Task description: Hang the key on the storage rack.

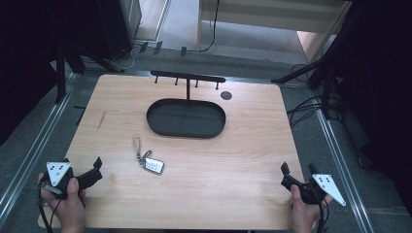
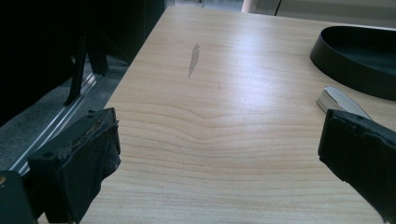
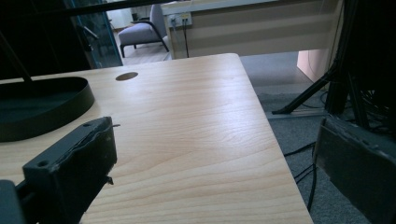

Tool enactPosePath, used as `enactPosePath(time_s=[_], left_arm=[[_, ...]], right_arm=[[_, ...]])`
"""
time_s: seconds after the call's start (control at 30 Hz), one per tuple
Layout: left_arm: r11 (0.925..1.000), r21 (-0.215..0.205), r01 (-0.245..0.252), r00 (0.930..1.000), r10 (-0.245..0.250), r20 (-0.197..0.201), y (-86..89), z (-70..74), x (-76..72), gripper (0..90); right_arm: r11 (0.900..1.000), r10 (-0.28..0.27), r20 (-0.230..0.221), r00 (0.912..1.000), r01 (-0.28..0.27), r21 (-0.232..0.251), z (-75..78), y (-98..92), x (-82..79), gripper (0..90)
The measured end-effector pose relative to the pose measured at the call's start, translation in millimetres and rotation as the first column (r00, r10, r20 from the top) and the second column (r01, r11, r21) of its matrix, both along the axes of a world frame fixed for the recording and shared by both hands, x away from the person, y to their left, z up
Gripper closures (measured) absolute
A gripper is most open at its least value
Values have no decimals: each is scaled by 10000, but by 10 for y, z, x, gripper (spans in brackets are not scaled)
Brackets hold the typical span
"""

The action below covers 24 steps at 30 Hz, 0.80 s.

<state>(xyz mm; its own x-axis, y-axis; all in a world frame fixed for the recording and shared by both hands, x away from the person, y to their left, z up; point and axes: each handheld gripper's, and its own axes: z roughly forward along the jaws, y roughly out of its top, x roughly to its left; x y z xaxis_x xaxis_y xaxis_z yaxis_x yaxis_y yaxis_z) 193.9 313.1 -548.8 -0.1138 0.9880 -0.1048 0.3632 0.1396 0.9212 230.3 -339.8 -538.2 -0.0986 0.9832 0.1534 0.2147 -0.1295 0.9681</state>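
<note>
1. Two grippers rest at the near corners of the wooden table (image 1: 233,160), each held in a person's hand.
2. Left gripper (image 1: 94,170) sits at the near left corner, jaws spread wide with bare tabletop between them and nothing held.
3. Right gripper (image 1: 291,175) sits at the near right corner, jaws likewise wide apart and empty, one of them hanging past the table's right edge in the right gripper view.
4. Keyring (image 1: 148,158), a metal clip with a small rectangular tag, lies flat on the table between the two grippers, nearer the left one and well apart from both.
5. Black oval tray (image 1: 155,124) stands just beyond the keyring, with a black hook rack (image 1: 187,77) rising from its far side.
</note>
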Motion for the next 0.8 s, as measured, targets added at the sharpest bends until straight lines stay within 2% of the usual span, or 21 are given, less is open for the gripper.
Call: enactPosePath(time_s=[0.13,0.23,0.27,0.3,0.37,0.4,0.43,0.5,0.6,0.7,0.8], left_arm=[[9999,91,-52,10000,52,3,-2,32,3,0],[9991,-136,394,9992,-394,-15,-15,110,19,0],[9969,-200,766,9970,-764,99,-57,201,27,0],[9969,-200,766,9970,-764,99,-57,201,27,0],[9953,38,972,9952,-972,-102,-132,292,44,0],[9898,39,1422,9891,-1420,-385,-169,338,71,0],[9898,39,1422,9891,-1420,-385,-169,338,71,0],[9856,213,1678,9831,-1657,-783,-194,372,112,0],[9823,51,1874,9743,-1853,-1280,-201,419,168,0],[9758,-157,2180,9611,-2175,-1702,-206,486,217,0],[9732,6,2301,9518,-2249,-2087,-249,577,255,0]], right_arm=[[9999,-75,169,9998,74,68,-13,-2,-1,7],[9999,-107,206,9997,107,-28,-13,14,-6,39],[10000,-55,188,9998,56,-74,-15,30,-6,45],[10000,-55,188,9998,56,-74,-15,30,-6,45],[9998,-38,179,9998,42,-211,-17,44,-6,51],[9995,-15,119,9999,19,-304,-21,55,-4,52],[9995,-15,119,9999,19,-304,-21,55,-4,52],[9991,-4,186,9998,12,-423,-24,58,-4,57],[9987,-36,94,9999,41,-512,-31,81,-6,76],[9969,-296,-69,9995,290,-729,-41,114,-1,77],[9966,-403,-29,9992,400,-714,-45,110,2,77]])
